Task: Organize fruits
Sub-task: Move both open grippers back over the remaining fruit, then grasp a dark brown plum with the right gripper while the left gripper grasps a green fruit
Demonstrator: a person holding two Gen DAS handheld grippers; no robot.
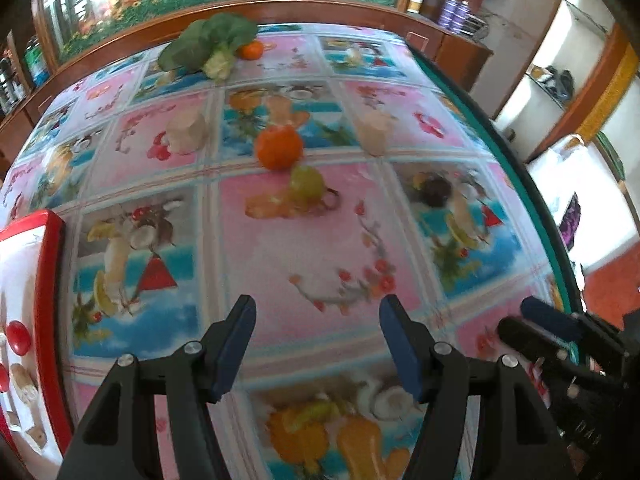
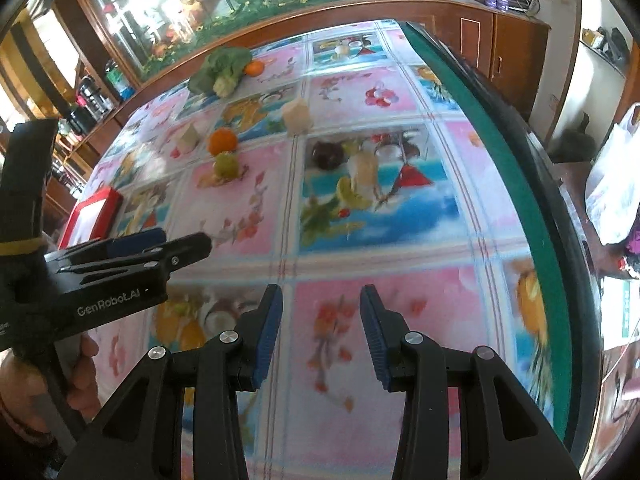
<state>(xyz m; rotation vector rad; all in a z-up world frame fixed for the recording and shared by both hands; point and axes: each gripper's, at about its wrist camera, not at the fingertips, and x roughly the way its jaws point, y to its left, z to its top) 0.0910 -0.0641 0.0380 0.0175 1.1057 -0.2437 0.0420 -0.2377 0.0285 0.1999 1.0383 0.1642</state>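
Over a desk spread with a glossy pink-and-blue fruit-print cloth, both claws tilt steeply downward, side by side. At the far left lies a red-rimmed white tray (only its edge and a few red and pale pieces show). Beside it hangs the left claw, its blue-padded black jaws standing wide apart with nothing between them; in the right wrist view a bare hand grips its black handle from below. Well ahead of this claw, near the desk's middle, sits a round orange tangerine, and touching its near side a small yellow-green round fruit. A pale cut block stands left of the pair and another pale block to their right. At the far edge lies a leafy green vegetable with a second orange tangerine against it. Rightmost, the right claw hangs near the desk's green edge, its jaws parted more narrowly and likewise empty, the fruits well ahead and to its left.
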